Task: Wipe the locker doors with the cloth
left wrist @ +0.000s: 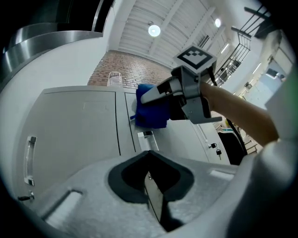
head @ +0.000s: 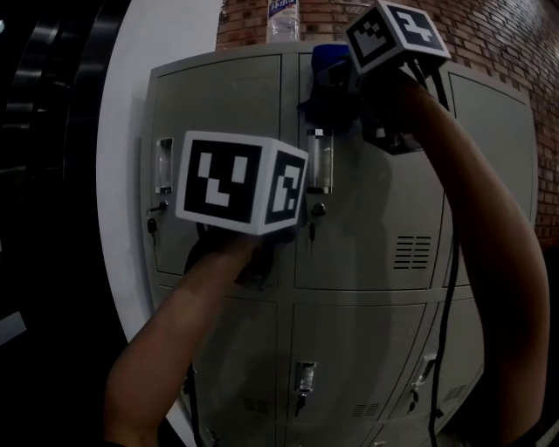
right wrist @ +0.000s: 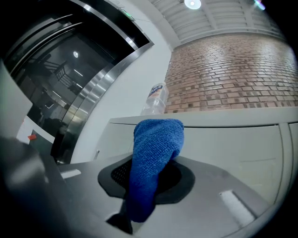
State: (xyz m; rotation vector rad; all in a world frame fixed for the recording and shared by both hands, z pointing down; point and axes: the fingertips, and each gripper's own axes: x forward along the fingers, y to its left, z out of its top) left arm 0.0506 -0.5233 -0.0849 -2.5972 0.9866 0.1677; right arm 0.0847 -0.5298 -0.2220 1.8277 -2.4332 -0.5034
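A bank of grey locker doors (head: 376, 218) fills the head view. My right gripper (right wrist: 153, 173) is shut on a blue cloth (right wrist: 154, 148), which bulges out between the jaws. In the head view the cloth (head: 330, 63) is pressed at the top edge of the upper middle door, under the right marker cube (head: 397, 35). The left gripper view shows the cloth (left wrist: 151, 111) against the seam between the two upper doors. My left gripper (left wrist: 150, 160) is shut with nothing in it and is held lower, in front of the upper left door (head: 223, 105). Its cube (head: 240, 183) hides its jaws in the head view.
A clear plastic bottle (head: 282, 17) stands on top of the lockers against a brick wall (head: 498, 44). Keys hang from the locks (head: 312, 229) beside clear label holders (head: 320, 161). A white curved column (head: 166, 35) borders the lockers on the left. More doors (head: 349, 367) continue below.
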